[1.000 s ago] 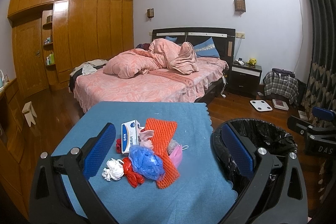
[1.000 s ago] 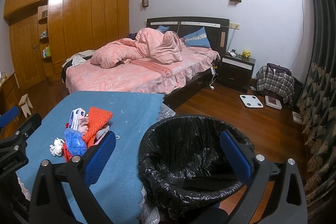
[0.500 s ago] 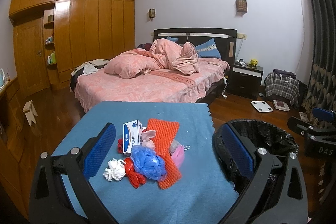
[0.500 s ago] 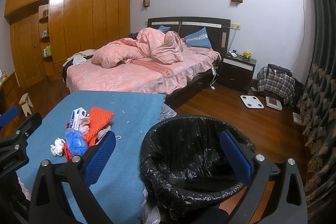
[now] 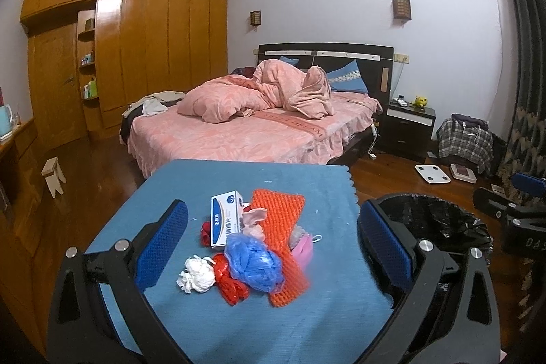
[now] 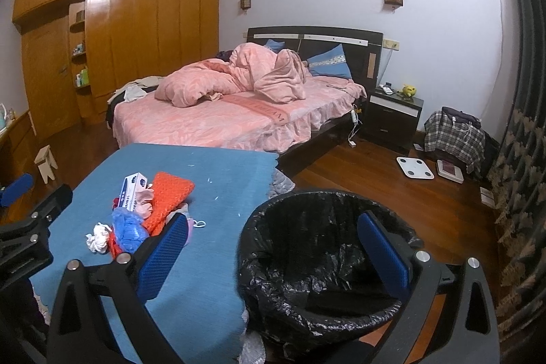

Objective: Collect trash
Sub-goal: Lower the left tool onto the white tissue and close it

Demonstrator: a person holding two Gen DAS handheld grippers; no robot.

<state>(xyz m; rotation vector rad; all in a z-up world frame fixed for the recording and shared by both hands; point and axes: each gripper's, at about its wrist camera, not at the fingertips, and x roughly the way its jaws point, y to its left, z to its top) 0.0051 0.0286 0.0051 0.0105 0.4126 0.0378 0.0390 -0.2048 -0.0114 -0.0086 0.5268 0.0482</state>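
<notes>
A heap of trash lies on the blue table [image 5: 204, 183]: a white tissue wad [image 5: 196, 273], a crumpled blue bag [image 5: 254, 263], red plastic [image 5: 230, 287], an orange foam net [image 5: 281, 227], a white-and-blue box [image 5: 223, 220] and a pink scrap [image 5: 303, 249]. My left gripper [image 5: 273, 239] hovers open just short of the heap, nothing between its fingers. A bin lined with a black bag [image 6: 324, 255] stands right of the table. My right gripper [image 6: 273, 251] hangs open above the bin's near rim, holding nothing. The same heap [image 6: 143, 210] shows at the left in the right wrist view.
A bed [image 5: 239, 132] with a pink quilt stands behind the table. A dark nightstand [image 5: 407, 128], a white scale [image 5: 431, 174] and a plaid bag [image 5: 464, 142] occupy the floor at the right. A small wooden stool [image 5: 54, 174] and wardrobes [image 5: 136, 57] are at the left.
The left wrist view has shifted slightly, so the heap sits a touch more to the right and closer between the fingers. Both grippers stay open; no trash has moved.
</notes>
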